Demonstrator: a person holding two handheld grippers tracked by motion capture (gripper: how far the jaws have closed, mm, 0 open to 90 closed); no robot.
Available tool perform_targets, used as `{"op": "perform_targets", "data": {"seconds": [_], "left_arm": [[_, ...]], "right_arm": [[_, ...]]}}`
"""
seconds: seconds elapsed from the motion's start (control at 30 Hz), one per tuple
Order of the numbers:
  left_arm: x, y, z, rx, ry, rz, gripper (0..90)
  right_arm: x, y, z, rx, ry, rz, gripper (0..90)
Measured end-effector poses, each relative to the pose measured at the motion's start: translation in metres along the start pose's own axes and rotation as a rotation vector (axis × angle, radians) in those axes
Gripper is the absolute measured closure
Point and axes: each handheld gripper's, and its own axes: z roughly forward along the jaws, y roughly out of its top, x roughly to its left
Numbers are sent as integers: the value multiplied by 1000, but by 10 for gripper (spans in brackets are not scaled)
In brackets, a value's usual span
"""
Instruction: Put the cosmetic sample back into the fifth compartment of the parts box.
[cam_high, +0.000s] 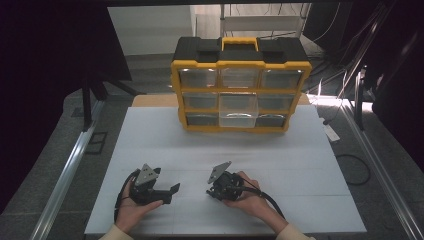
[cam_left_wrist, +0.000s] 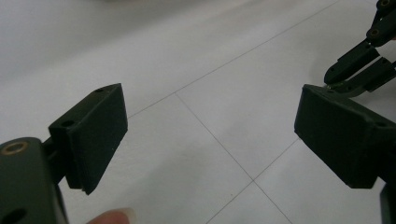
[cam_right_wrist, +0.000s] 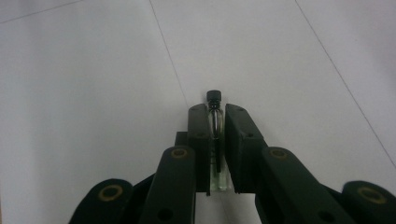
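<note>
My right gripper (cam_right_wrist: 217, 116) is shut on a small clear glass vial (cam_right_wrist: 214, 96) with a black cap. The vial stands between the pads and its cap pokes out past the tips. In the high view the right gripper (cam_high: 212, 191) rests low over the white table (cam_high: 225, 145) near the front, held in a hand. My left gripper (cam_left_wrist: 210, 135) is open, with only bare table between its pads. It lies at the front left (cam_high: 173, 190) and points toward the right gripper, whose closed jaw tips (cam_left_wrist: 357, 67) I see at the upper right of the left gripper view.
A yellow and black drawer organizer (cam_high: 240, 55) stands at the back middle of the table. One clear drawer (cam_high: 239, 114) in its middle column is pulled out. Metal rails run along the floor on both sides.
</note>
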Motion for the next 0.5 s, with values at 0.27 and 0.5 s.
{"op": "perform_targets", "data": {"seconds": [0.27,0.5], "left_arm": [[0,0,0,-1,-1,0,103],[0,0,0,-1,0,-1,102]], "right_arm": [[0,0,-5,-17,-8,-20,808],[-6,-1,-21,-81,11,32,808]]}}
